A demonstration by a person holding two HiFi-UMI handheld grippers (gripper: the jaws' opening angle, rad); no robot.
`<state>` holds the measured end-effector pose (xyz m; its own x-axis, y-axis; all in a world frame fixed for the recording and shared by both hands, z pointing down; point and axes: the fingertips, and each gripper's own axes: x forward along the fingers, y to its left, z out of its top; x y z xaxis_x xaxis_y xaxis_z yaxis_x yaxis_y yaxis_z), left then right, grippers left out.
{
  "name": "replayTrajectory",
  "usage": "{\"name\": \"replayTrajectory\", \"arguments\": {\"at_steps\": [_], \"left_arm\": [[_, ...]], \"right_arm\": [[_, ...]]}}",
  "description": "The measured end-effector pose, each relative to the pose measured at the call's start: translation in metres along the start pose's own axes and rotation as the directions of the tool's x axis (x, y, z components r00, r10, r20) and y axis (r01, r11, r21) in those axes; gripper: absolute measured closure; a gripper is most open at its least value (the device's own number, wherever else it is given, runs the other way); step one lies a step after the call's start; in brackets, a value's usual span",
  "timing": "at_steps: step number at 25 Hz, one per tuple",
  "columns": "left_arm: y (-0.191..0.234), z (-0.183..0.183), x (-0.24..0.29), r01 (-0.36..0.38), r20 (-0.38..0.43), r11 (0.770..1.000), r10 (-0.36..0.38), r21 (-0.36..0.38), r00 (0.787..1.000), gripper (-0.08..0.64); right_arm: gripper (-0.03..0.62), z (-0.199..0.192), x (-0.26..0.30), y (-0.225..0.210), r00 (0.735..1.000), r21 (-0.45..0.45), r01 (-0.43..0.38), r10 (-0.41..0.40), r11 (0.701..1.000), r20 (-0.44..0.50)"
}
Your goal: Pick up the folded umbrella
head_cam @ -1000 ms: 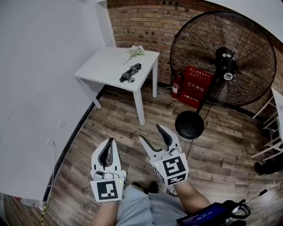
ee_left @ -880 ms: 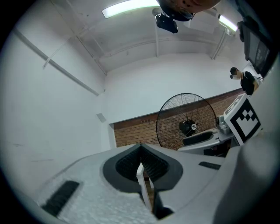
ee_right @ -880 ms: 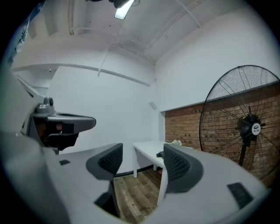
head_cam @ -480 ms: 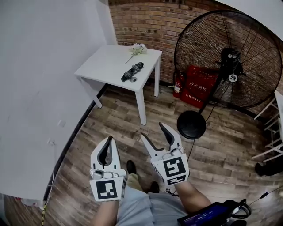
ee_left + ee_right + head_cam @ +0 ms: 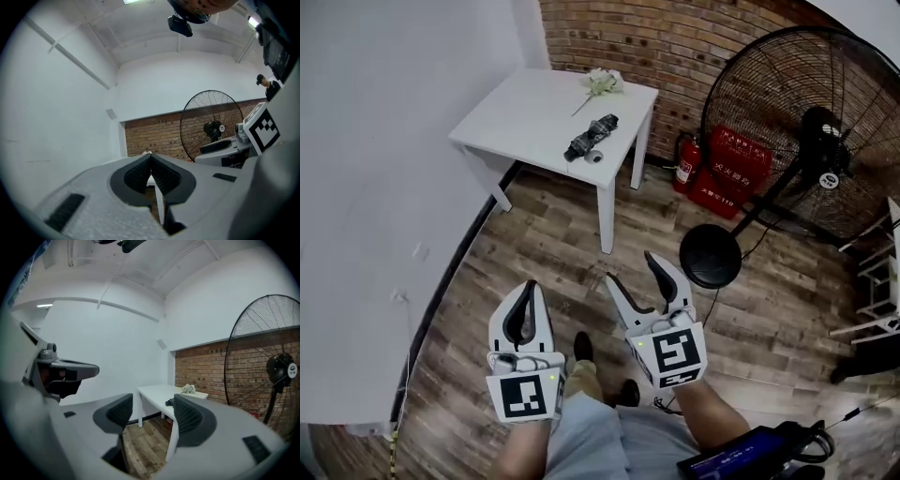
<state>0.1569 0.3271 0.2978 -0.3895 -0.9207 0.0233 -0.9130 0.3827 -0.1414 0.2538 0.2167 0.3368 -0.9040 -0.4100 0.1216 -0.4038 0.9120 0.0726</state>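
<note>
While near brickwork [image 5: 675, 37], table [image 5: 525, 117] with umbrella [image 5: 592, 137]

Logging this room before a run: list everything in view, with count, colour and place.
table: 1, white, far left
umbrella: 1, dark, folded, on the table
flower: 1, white, at the table's far edge
fan: 1, black, standing at right
extinguisher: 1, red, right of the table
box: 1, red, behind the fan
left gripper: 1, white, jaws shut, empty
right gripper: 1, white, jaws open, empty
</note>
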Motion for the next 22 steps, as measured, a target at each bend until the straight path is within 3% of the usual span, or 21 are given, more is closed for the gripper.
{"name": "replayTrajectory", "arguments": {"at_steps": [5,11,22], "left_arm": [[0.045,-0.023,0.055,0.013,-0.025,1.000,-0.013,-0.002,1.000,0.554],[0.103,-0.024,0.112,0.034,-0.008,0.999,-0.034,-0.002,0.999,0.554],[0.171,0.005,0.183,0.067,0.085,0.998,-0.068,0.020,0.994,0.554]], "right_arm": [[0.321,0.000,0.070,-0.006,1.000,0.006,0.019,-0.018,1.000,-0.006],[0.331,0.015,0.150,-0.002,0.999,0.003,0.041,-0.041,0.999,0.007],[0.344,0.064,0.229,-0.011,0.991,-0.030,0.119,-0.117,0.992,0.066]]}}
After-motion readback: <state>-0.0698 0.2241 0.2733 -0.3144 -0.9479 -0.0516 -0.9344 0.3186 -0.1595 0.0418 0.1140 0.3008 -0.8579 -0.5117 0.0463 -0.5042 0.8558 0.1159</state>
